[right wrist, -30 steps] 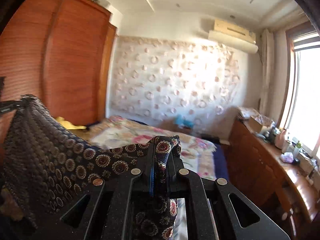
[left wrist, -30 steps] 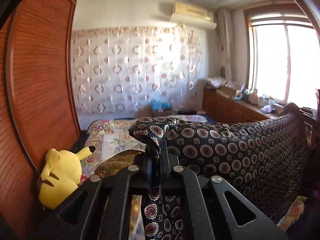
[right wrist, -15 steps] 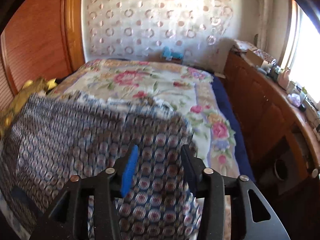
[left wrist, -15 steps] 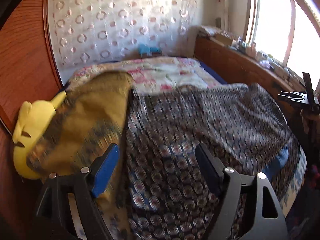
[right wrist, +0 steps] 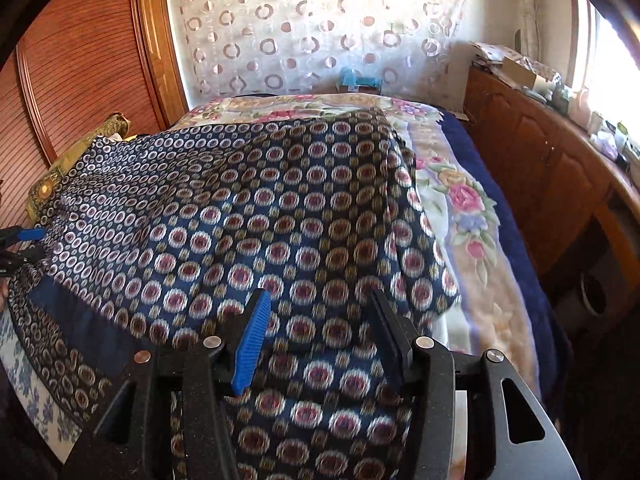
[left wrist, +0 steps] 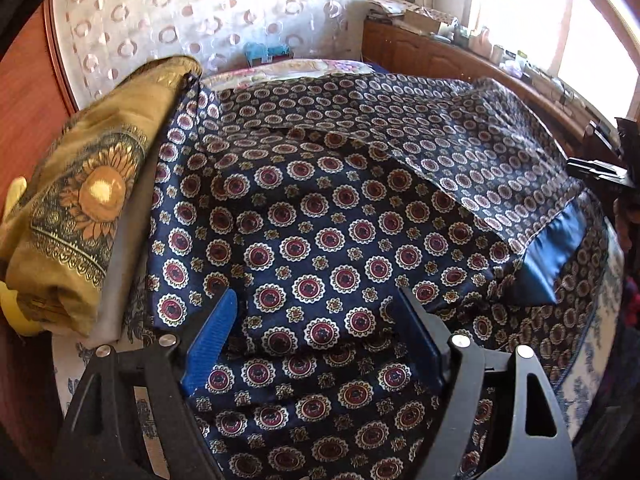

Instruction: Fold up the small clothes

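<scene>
A navy garment with red-and-gold medallions (left wrist: 320,240) lies spread on the bed, its far part folded over so the paler ringed underside (left wrist: 440,132) shows. My left gripper (left wrist: 316,296) hovers just above the near edge; its jaws are opening and the cloth lies under them, not pinched. In the right wrist view the same garment (right wrist: 260,220) lies below my right gripper (right wrist: 318,296), whose jaws stand apart over the fabric without gripping it. The other gripper shows at the far left edge (right wrist: 22,240).
A folded olive cloth with a sunflower print (left wrist: 80,200) lies left of the garment, beside a yellow plush toy (left wrist: 12,308). The floral bedspread (right wrist: 460,208) extends to the right. A wooden wardrobe (right wrist: 80,80) stands left, and a wooden cabinet (right wrist: 540,160) under the window stands right.
Both grippers were shut on the raised garment; they have let it go and dropped down. The garment now lies on the bed.
</scene>
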